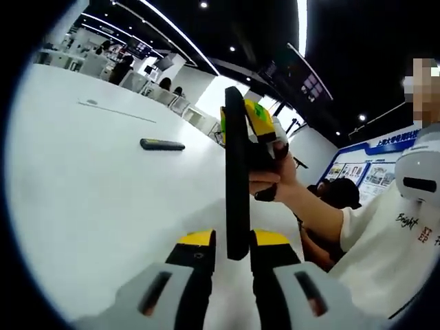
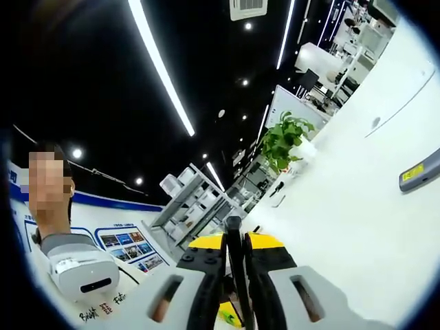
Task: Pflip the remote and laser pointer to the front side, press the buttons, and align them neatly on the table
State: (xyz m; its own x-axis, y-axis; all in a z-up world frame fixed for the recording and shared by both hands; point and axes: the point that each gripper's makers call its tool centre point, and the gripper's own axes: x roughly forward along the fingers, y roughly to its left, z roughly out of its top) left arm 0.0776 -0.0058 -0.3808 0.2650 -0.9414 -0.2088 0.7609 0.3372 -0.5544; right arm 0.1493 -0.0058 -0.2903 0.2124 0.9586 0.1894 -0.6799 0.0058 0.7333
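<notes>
The remote (image 1: 237, 172), a long black slab, is held on edge above the white table (image 1: 96, 199), gripped at both ends. Its near end is pinched between the yellow-tipped jaws of the left gripper (image 1: 234, 242), which are pressed against its two flat faces. Its far end is clamped by the right gripper (image 1: 256, 130), whose yellow and green head is seen in the left gripper view with the person's hand (image 1: 271, 180) wrapped below it. In the right gripper view, the same thin dark edge of the remote (image 2: 234, 254) rises between that gripper's (image 2: 234, 242) closed-in jaws, so it is pinched from this side as well.

The two-ended hold is judged to serve the flip: with the slab lifted clear of the surface and steadied at each end, it can be rolled about its long axis until the button face is up. Which face is the front cannot be told, as only the edge is seen.

The laser pointer (image 1: 162, 144), a slim dark bar, lies flat on the table well apart from the remote; in the right gripper view its end (image 2: 421, 172) carries a yellow label. It is judged to be not yet handled.
</notes>
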